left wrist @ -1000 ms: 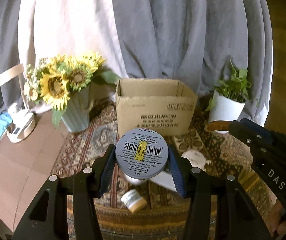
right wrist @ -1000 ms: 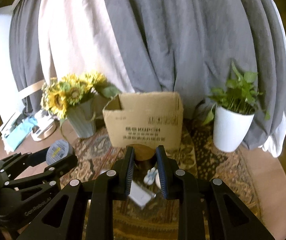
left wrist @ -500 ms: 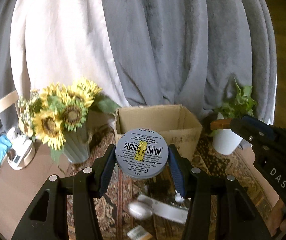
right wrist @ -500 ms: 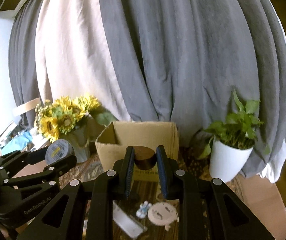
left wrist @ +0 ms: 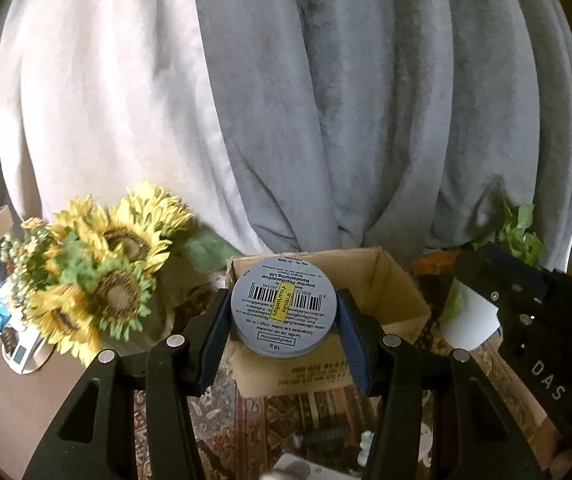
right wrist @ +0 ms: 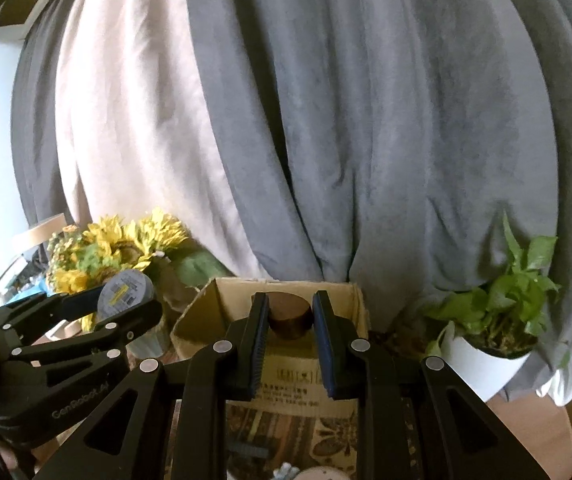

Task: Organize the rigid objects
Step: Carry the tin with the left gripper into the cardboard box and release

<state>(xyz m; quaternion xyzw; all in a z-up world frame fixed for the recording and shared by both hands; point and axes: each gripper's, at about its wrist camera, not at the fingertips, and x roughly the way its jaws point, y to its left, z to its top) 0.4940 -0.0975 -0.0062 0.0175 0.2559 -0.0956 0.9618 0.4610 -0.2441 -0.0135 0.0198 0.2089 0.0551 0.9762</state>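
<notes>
My left gripper (left wrist: 283, 312) is shut on a round grey tin (left wrist: 283, 306) with a barcode label, held up in front of the open cardboard box (left wrist: 398, 292). The tin also shows in the right wrist view (right wrist: 125, 294). My right gripper (right wrist: 289, 316) is shut on a small brown wooden cylinder (right wrist: 289, 315), held in front of the box's (right wrist: 221, 304) open top. In the left wrist view the right gripper's body (left wrist: 534, 320) is at the right, with the brown piece (left wrist: 434, 262) at its tip.
A vase of sunflowers (left wrist: 97, 280) stands left of the box. A white pot with a green plant (right wrist: 494, 332) stands to the right. Small white objects (left wrist: 366, 440) lie on the patterned rug (left wrist: 318, 412) below. Grey and white curtains hang behind.
Both grippers have risen and moved toward the box with their objects. The rug and its loose items have dropped to the bottom of both views.
</notes>
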